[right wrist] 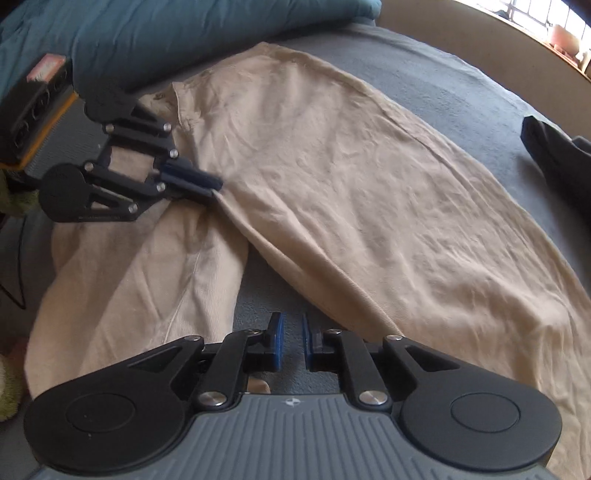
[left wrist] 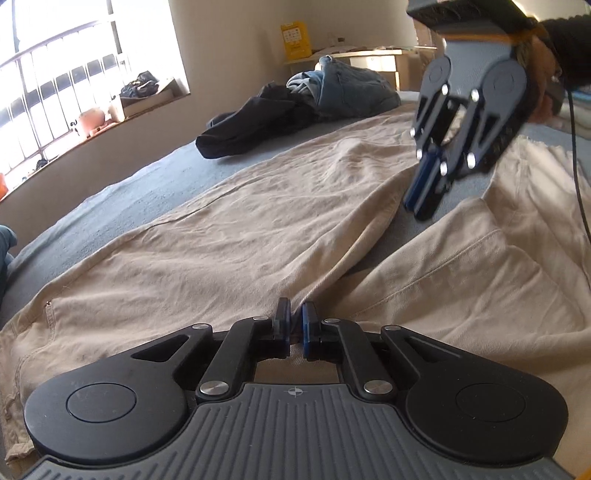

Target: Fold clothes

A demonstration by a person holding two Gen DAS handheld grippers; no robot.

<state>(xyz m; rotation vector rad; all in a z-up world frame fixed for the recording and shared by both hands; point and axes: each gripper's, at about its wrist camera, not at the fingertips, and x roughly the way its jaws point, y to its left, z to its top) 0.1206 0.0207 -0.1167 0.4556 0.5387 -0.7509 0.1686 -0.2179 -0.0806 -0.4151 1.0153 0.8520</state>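
Observation:
Beige trousers (left wrist: 258, 229) (right wrist: 332, 166) lie spread flat on a grey-blue bed sheet (left wrist: 122, 199) (right wrist: 461, 88), the legs splayed apart in a V. My left gripper (left wrist: 295, 314) (right wrist: 216, 184) sits at the crotch where the legs meet, shut on a ridge of the fabric. In the left wrist view my right gripper (left wrist: 419, 206) hangs tilted downward above the bare sheet between the two legs. In its own view the right gripper (right wrist: 291, 326) shows a narrow gap between its blue pads, with only sheet behind them and no cloth held.
A heap of dark and denim clothes (left wrist: 295, 107) lies further along the bed; its dark edge (right wrist: 557, 155) shows at the right. A teal blanket (right wrist: 184, 33) lies beyond the waistband. A window sill with clutter (left wrist: 110, 110) borders the bed. A black cable (left wrist: 576, 155) trails from the right gripper.

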